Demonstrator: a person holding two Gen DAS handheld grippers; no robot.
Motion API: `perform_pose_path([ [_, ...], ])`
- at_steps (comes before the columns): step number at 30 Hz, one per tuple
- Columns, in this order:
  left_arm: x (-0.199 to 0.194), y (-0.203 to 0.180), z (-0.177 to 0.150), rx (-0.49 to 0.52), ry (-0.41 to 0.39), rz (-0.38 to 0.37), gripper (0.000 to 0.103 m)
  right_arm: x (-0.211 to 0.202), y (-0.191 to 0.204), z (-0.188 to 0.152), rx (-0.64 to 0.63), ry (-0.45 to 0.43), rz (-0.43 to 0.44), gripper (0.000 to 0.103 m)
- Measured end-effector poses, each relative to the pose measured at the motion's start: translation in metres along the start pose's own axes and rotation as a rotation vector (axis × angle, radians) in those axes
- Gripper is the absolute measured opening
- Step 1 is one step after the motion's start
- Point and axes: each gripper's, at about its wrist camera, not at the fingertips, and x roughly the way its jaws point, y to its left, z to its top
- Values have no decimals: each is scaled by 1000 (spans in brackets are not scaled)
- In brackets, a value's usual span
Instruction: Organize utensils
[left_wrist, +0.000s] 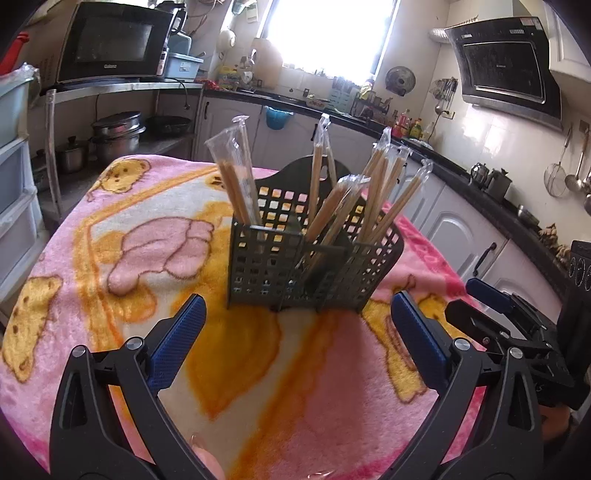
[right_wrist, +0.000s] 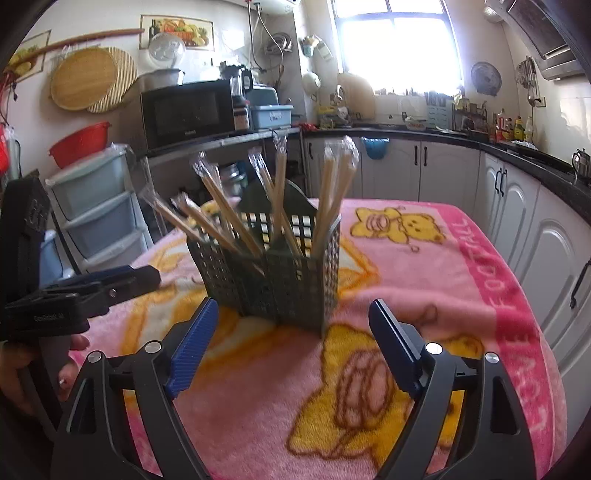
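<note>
Your left gripper (left_wrist: 297, 332) hangs over the pink blanket (left_wrist: 122, 236), jaws spread wide, nothing between the blue pads. Your right gripper (right_wrist: 293, 334) matches it, jaws spread and empty too. Ahead of both stands 1 dark mesh caddy (left_wrist: 266, 262), upright on the blanket. It holds wrapped chopsticks (left_wrist: 380, 192): about 7 sleeves, leaning outward, though the overlap makes the count unsure. Behind sit 1 microwave (right_wrist: 184, 110) and 1 red basin (right_wrist: 79, 142).
</note>
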Motion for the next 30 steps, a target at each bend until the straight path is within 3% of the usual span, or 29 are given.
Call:
perform_pose_path([
  [11, -2, 5, -28, 9, -61, 55, 92, -6, 0, -26, 11, -60, -32, 94],
  [17, -9, 3, -35, 33, -126, 76, 92, -12, 2, -33, 11, -120, -61, 96],
  [30, -19, -3, -44, 81, -225, 97, 93, -39, 3, -45, 6, -335, -111, 96],
])
